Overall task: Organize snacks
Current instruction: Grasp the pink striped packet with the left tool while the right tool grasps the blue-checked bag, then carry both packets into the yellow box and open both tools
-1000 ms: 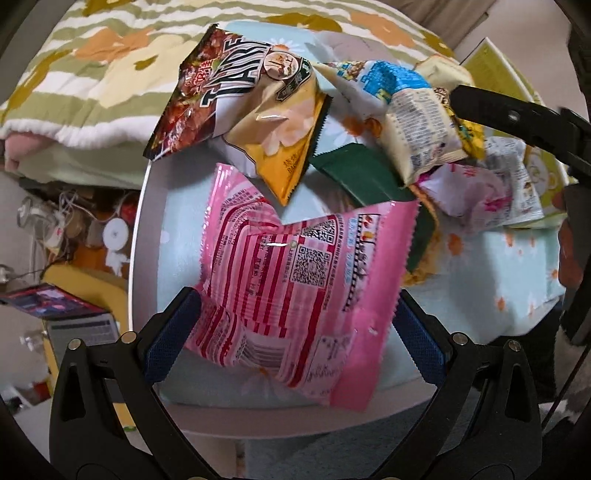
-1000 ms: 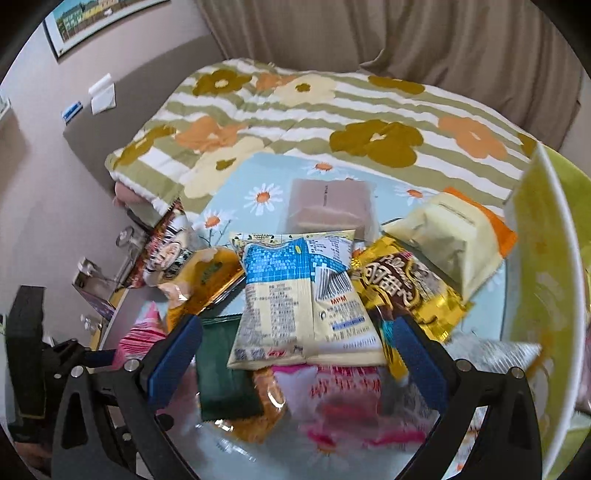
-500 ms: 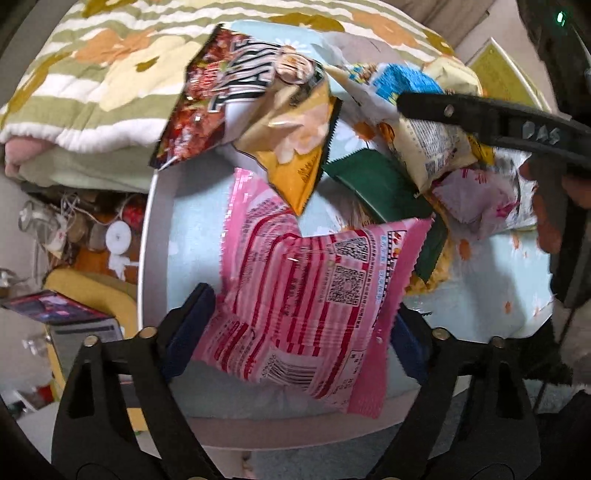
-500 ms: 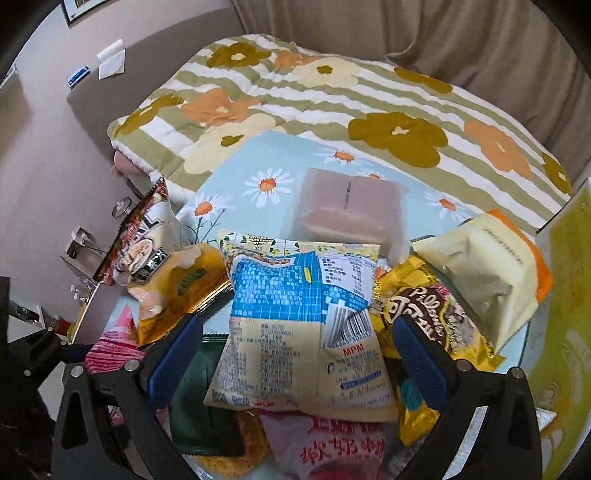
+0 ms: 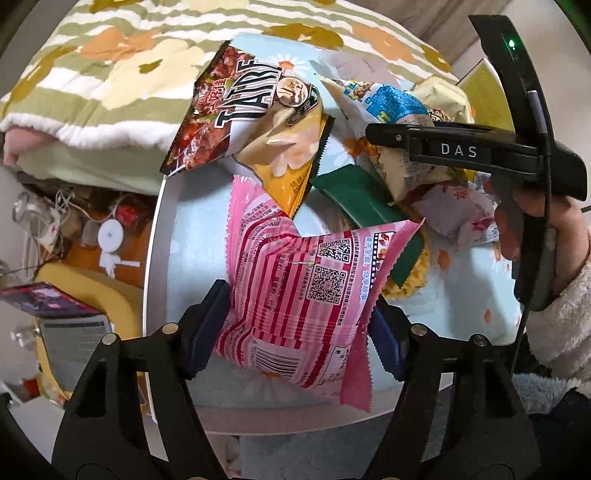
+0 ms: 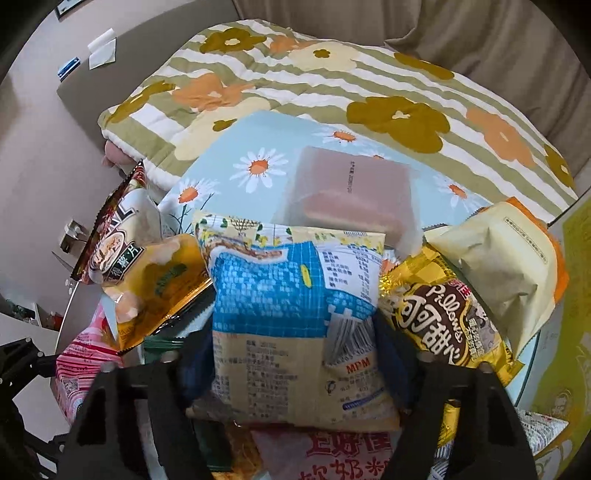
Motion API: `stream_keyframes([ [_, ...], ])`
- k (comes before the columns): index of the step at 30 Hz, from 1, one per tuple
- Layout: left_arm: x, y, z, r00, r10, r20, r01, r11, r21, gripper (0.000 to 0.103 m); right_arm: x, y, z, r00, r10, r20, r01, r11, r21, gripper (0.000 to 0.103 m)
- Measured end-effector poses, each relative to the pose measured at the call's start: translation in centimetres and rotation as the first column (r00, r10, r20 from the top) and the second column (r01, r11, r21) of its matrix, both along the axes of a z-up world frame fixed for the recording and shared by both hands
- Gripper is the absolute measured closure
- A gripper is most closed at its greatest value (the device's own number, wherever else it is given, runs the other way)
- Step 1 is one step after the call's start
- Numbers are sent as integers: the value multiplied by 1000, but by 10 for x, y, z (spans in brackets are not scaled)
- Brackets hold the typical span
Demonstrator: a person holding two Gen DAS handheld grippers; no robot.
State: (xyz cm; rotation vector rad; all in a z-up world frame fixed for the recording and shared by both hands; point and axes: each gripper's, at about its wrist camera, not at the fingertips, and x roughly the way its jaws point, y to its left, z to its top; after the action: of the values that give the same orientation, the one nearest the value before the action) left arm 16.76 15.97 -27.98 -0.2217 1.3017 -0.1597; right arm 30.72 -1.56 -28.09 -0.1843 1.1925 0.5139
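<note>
Daisy-print tabletop (image 5: 192, 236), left tongs (image 5: 299, 325) closing on crinkly pink packet (image 5: 303, 291)

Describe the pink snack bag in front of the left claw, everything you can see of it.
The pink snack bag is a glossy plastic pouch with red and white stripes, two QR codes, a barcode near its bottom and zigzag-cut sealed ends. It looks puffed and creased. It lies near the edge of the table on its daisy-print cloth, its upper corner over a green packet. The left claw is closing, its blue pads on both sides of the bag.

Floral striped quilt (image 6: 332, 85) behind table; beige curtain (image 6: 461, 33); tangled cables (image 5: 66, 218) below table.
</note>
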Motion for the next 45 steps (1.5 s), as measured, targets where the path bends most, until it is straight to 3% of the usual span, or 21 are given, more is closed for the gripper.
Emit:
stream_keyframes([
  [8, -7, 3, 11, 999, 9, 37, -8, 1000, -24, 36, -15, -12, 26, 998, -36, 49, 33, 998, 51, 47],
  [16, -11, -3, 49, 993, -18, 119, 22, 999, -35, 36, -35, -26, 67, 991, -80, 112, 68, 992, 107, 48],
  [31, 6, -40, 138, 938, -128, 323, 167, 981, -97, 36, -93, -96, 157, 949, -248, 194, 202, 952, 229, 48],
  [38, 24, -87, 172, 910, -162, 383, 209, 974, -84, 36, -102, -153, 185, 916, -335, 223, 268, 921, 282, 47],
  [45, 46, -169, 192, 893, -163, 420, 225, 969, -101, 36, -96, -234, 202, 893, -373, 251, 290, 905, 310, 48],
])
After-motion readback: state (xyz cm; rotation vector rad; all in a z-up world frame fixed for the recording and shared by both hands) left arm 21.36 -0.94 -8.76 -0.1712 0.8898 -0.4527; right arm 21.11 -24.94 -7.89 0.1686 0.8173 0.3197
